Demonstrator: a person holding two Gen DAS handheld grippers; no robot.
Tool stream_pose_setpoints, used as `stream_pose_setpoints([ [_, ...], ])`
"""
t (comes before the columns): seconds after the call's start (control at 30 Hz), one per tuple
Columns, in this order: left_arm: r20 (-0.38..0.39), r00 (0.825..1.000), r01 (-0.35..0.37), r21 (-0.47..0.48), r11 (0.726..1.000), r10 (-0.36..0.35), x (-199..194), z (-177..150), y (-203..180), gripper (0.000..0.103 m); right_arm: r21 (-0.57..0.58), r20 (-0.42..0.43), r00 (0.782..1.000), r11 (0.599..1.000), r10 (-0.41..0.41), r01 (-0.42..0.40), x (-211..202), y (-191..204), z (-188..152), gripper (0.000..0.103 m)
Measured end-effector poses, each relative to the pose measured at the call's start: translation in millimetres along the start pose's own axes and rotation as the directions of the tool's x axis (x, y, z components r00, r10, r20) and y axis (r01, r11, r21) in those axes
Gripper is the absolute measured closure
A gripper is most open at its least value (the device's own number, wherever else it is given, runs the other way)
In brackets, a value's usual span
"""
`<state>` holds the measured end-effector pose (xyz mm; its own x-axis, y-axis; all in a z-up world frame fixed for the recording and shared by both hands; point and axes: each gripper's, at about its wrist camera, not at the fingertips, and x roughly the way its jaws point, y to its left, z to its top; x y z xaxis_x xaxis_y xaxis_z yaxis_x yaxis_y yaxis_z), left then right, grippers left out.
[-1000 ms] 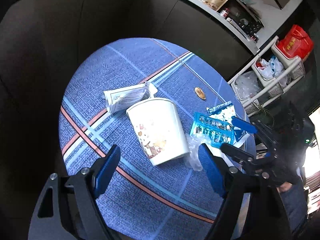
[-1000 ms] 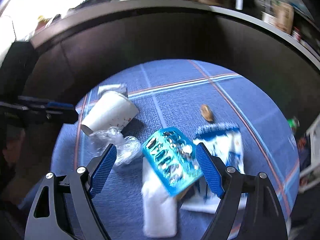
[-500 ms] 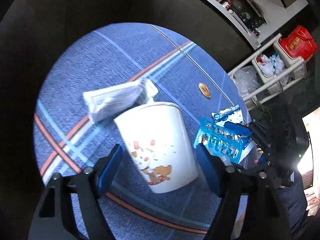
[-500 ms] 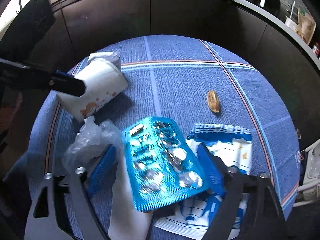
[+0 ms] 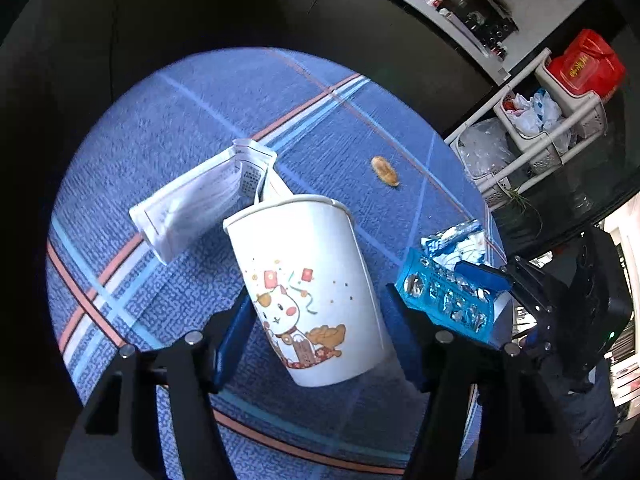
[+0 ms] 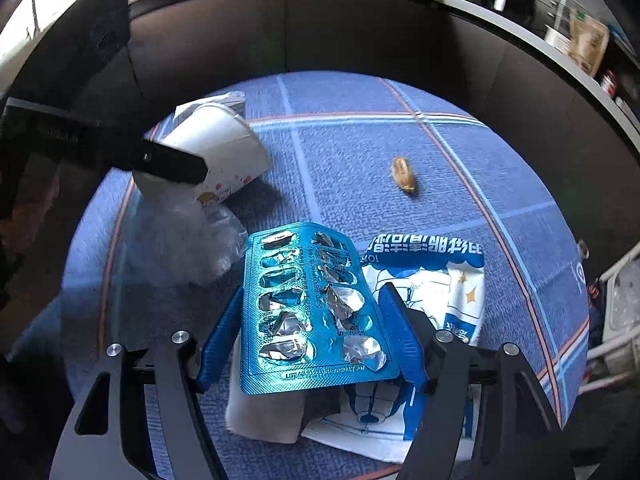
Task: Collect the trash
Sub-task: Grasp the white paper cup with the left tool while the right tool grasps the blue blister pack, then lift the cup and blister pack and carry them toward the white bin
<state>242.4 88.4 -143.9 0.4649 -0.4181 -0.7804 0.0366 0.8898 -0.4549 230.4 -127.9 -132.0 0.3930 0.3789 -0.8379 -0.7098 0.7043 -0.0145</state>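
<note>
My left gripper (image 5: 318, 332) is shut on a white paper cup (image 5: 308, 284) with a cartoon print, lifted off the round blue plaid table (image 5: 192, 120); the cup also shows in the right wrist view (image 6: 224, 148). My right gripper (image 6: 310, 332) is shut on a blue blister pack (image 6: 308, 308) and holds it above the table; the pack also shows in the left wrist view (image 5: 448, 300). On the table lie a white paper packet (image 5: 200, 204), a clear plastic wrap (image 6: 196, 236), a blue and white wrapper (image 6: 432, 280), a white tissue (image 6: 264, 412) and a brown nut shell (image 6: 404, 174).
Dark cabinets ring the table. A white rack (image 5: 532, 136) of baskets with plastic bags and a red bag (image 5: 584, 64) stands beyond the table's far right edge. A counter with jars runs along the back.
My left gripper closed on the cup and raised it upright off the table. My right gripper closed on the blister pack and lifted it from the wrapper and tissue.
</note>
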Motion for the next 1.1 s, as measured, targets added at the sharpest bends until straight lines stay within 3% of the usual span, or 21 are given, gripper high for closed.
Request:
stream_pose_setpoints([
  [0.33,0.088,0.996,0.003,0.075,0.997,-0.009,-46.0,-3.4,-32.6,0.041,0.170,0.152,0.987,0.985,-0.054,0.028,-57.6,-10.1,-15.6,0.038],
  [0.6,-0.030,0.999,0.028,0.159,0.987,-0.024,-26.9,-31.9,-57.0,0.036,0.272,0.148,0.985,0.961,-0.089,0.046,-83.1,-6.6,-58.6,0.038],
  [0.73,-0.077,0.997,0.030,0.132,0.991,-0.020,-14.7,-48.0,-50.7,0.037,0.309,0.143,0.985,0.950,-0.096,0.047,-85.4,-7.2,-79.1,0.038],
  [0.93,-0.086,0.996,0.030,0.110,0.993,-0.020,-10.2,-53.6,-51.3,0.033,0.354,0.156,0.983,0.934,-0.102,0.041,-93.5,-7.9,-97.5,0.038],
  [1.1,-0.112,0.994,0.018,0.143,0.989,-0.002,-3.2,-57.8,-60.5,0.041,0.375,0.173,0.979,0.926,-0.105,0.033,-99.8,-6.7,-106.6,0.038],
])
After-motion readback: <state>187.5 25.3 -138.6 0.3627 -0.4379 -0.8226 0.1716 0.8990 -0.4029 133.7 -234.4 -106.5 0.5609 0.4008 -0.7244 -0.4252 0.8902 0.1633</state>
